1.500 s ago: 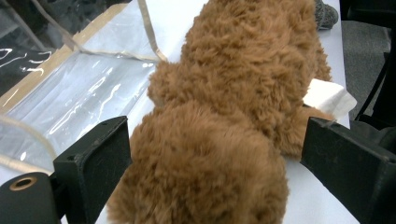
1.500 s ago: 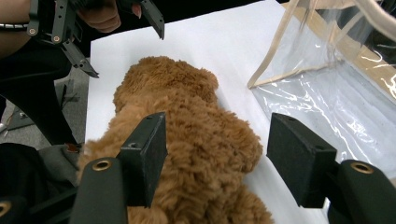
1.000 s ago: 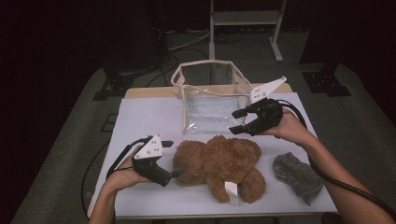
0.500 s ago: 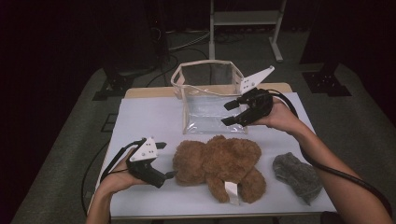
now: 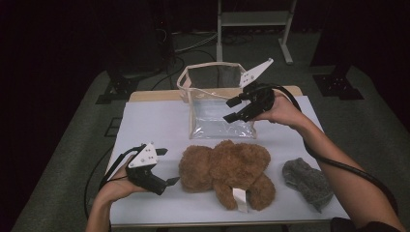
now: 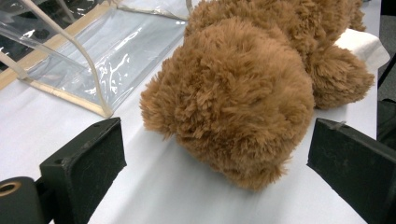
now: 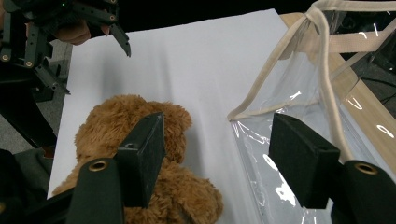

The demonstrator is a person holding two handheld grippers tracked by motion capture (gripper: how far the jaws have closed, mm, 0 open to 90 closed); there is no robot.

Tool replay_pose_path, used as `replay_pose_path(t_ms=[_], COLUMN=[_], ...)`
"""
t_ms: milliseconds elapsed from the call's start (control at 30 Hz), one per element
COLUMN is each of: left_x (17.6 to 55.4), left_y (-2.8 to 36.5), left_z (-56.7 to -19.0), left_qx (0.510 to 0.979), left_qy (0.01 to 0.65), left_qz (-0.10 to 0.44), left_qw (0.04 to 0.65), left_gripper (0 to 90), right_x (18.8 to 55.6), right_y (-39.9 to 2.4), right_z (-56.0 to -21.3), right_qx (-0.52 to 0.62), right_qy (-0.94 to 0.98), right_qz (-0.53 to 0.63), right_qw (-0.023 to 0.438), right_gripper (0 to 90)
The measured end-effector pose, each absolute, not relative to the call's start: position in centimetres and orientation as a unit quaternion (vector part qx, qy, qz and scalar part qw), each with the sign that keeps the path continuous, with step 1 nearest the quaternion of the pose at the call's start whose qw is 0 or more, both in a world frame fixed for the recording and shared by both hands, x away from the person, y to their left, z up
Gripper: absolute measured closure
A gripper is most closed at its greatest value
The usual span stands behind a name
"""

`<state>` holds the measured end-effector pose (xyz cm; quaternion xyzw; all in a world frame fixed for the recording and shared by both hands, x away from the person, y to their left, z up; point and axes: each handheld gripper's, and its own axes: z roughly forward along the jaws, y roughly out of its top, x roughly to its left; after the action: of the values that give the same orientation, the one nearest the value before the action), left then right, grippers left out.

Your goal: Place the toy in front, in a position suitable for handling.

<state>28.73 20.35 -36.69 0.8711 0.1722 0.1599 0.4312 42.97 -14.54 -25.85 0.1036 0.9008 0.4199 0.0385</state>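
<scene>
Fingers of the left gripper (image 5: 164,166) stand apart beside the brown teddy bear (image 5: 225,171) lying on the white tabletop (image 5: 154,121), while the right gripper (image 5: 233,109), fingers apart and just widened with nothing between, hovers at the clear bag (image 5: 215,108).

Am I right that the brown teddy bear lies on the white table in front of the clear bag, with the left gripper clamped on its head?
Not quite: the left gripper is open, jaws apart beside the teddy bear, as the left gripper view shows. The rest holds.

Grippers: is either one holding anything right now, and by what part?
Nothing is held. The left gripper stands open beside the teddy bear; the right gripper hangs open over the clear bag.
</scene>
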Motion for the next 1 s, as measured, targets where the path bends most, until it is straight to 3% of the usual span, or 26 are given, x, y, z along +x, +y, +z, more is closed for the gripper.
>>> replay_pose_path(t_ms=[1000], left_x=[28.3], left_y=[20.4], left_z=[-36.8], left_qx=[0.877], left_qy=[0.16], left_qz=[0.158], left_qw=[0.425], left_gripper=[3.3], right_x=[45.9], right_y=[-12.1], right_z=[-24.4], right_qx=[0.1], right_qy=[0.913], right_qz=[0.392], right_qw=[0.042], right_gripper=[35.5])
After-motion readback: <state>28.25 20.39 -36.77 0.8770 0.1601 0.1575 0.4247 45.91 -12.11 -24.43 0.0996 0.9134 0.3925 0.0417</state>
